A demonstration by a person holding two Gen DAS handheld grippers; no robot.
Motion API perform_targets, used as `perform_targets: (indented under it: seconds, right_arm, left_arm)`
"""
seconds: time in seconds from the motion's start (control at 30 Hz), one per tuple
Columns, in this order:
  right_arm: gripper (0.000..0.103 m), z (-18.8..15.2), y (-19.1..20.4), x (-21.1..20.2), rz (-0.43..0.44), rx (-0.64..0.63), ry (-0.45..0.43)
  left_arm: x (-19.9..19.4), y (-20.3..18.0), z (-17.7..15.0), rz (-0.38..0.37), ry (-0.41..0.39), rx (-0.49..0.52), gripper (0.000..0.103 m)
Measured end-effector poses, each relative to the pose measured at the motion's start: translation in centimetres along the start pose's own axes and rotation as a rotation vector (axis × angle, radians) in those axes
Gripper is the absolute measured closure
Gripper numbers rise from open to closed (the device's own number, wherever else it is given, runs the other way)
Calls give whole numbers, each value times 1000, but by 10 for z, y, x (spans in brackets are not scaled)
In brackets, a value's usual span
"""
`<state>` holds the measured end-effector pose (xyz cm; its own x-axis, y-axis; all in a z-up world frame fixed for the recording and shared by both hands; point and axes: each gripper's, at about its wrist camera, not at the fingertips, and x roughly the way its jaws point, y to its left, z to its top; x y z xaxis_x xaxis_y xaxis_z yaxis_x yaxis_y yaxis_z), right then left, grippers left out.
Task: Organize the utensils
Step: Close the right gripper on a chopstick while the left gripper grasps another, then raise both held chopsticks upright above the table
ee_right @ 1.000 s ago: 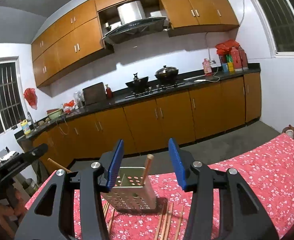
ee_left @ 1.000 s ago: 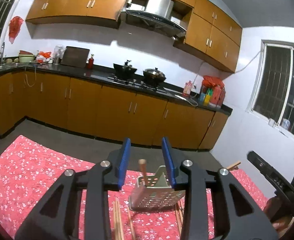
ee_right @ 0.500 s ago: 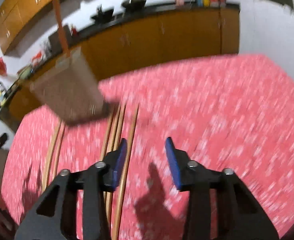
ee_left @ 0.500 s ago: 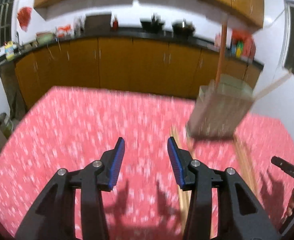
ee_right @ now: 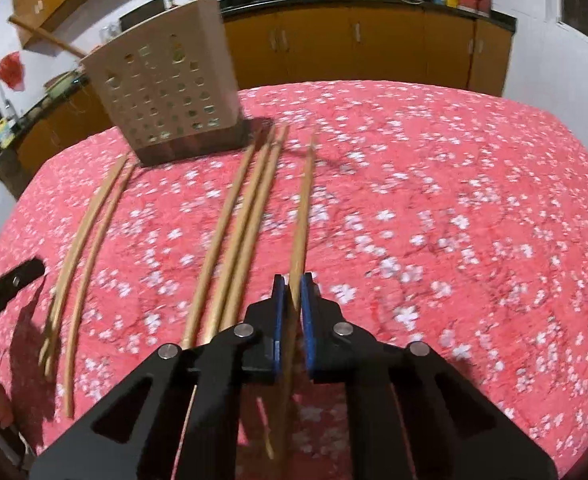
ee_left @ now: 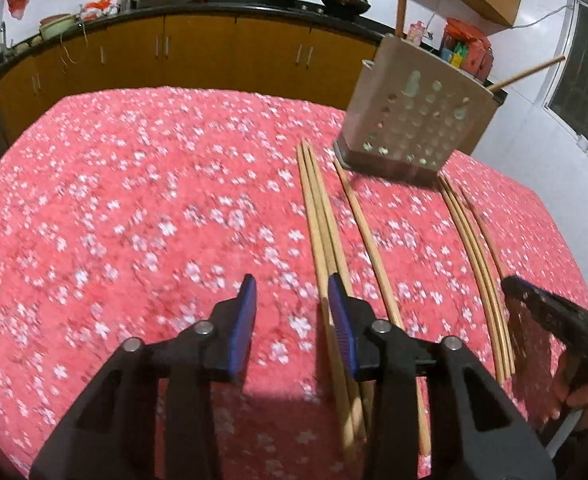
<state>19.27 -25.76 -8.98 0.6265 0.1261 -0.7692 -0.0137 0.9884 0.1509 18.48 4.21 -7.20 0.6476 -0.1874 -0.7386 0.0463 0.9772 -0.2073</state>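
near the perforated holder, the left wrist view shows chopsticks lying on the red floral cloth: a bundle of three just beside the holder's base, a single one next to it, more on its far side. the left gripper hangs wide apart over the bundle's near end, holding nothing.

beside the holder in the right wrist view, the right gripper is narrowed onto a single chopstick, its tip pointing toward the holder's base. two chopsticks already stand inside. judged well done: keep the pinch firm, lift the stick clear of its neighbours, tilt it upright, then lower it into the holder.
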Motion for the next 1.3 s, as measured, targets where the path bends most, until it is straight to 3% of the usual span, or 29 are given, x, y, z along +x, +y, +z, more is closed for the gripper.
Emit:
perform_targets:
  seconds: [0.17,0.33,0.7,0.8,0.9,1.17,1.3]
  right_arm:
    - [95,7,-21,4,-25,87,-3]
    - [95,5,-20,7,-31,62,-12]
    - [95,3,-17,3,-42,42,-18]
    - [95,2,-18,2,-23,50,-8]
    - [95,-1,-18,-2,-13,52,-6]
    - [95,6,-20,5,-36,37,-24]
    - [95,16,-26,13,-57,50,-38]
  left_arm:
    - [1,-6,-6,-28,19,20,78]
    - [6,-17,-9,-36,49,63,84]
    - [11,-27,-12,86,63,157,87]
    - [12,-29,-11,78,61,154,87]
    - [12,-26,-10,89,55,147,94]
    - [26,7,16,148,38,67,95]
    - [26,22,20,128,18,21,94]
